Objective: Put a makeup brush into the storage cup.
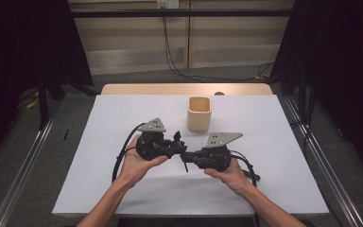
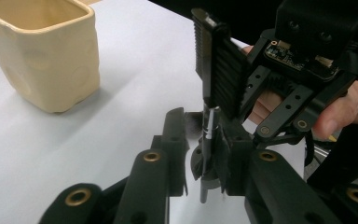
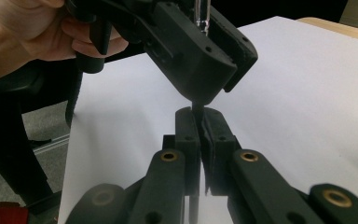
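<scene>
My right gripper (image 3: pixel 199 135) clamps the pen (image 2: pixel 208 140) upright; my left gripper (image 2: pixel 200 154) straddles it, jaws loosened, near the cup (image 1: pixel 199 113).

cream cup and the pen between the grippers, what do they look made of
The cream cup looks like glazed ceramic: thick rounded walls, a soft sheen, shallow round dimples. It could be moulded plastic.

The pen looks like plastic with a shiny metal-looking band, judging by the bright glint on its dark barrel; the top end in the right gripper view looks clear. The right gripper clamps it.
</scene>
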Demonstrator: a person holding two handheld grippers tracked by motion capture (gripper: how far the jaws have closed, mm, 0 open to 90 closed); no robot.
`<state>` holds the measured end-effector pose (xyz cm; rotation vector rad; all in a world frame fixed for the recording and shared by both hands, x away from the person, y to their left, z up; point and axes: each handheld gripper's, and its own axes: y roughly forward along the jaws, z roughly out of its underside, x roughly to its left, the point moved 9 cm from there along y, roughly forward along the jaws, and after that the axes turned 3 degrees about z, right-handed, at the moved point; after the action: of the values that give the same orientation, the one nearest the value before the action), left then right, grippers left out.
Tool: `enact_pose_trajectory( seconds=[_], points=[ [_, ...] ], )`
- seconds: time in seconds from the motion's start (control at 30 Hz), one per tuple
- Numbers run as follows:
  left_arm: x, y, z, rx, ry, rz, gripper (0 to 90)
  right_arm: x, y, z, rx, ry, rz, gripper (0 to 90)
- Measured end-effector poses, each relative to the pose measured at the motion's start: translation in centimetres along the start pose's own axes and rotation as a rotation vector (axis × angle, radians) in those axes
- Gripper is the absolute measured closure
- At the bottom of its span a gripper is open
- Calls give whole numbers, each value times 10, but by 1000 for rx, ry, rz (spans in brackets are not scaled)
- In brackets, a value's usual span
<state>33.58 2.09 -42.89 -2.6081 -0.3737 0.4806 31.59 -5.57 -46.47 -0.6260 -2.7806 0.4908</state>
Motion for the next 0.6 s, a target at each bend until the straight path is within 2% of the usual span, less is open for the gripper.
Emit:
enact_pose_trajectory(
  seconds=[0.2,0.37,0.43,0.5,0.6],
  points=[
    [2,-6,1,-27,-5,-30,553,-5,-1,2,4,3,21,864],
    [6,-12,4,-43,-19,-47,459,-7,-2,2,2,8,29,864],
    [8,-14,6,-36,-34,-64,354,-7,-2,2,2,9,30,865],
    [10,-15,7,-45,-23,-78,284,-8,-3,2,1,13,33,864],
    [14,-15,8,-59,-12,-130,131,-10,-4,1,-5,16,39,864]
  ],
)
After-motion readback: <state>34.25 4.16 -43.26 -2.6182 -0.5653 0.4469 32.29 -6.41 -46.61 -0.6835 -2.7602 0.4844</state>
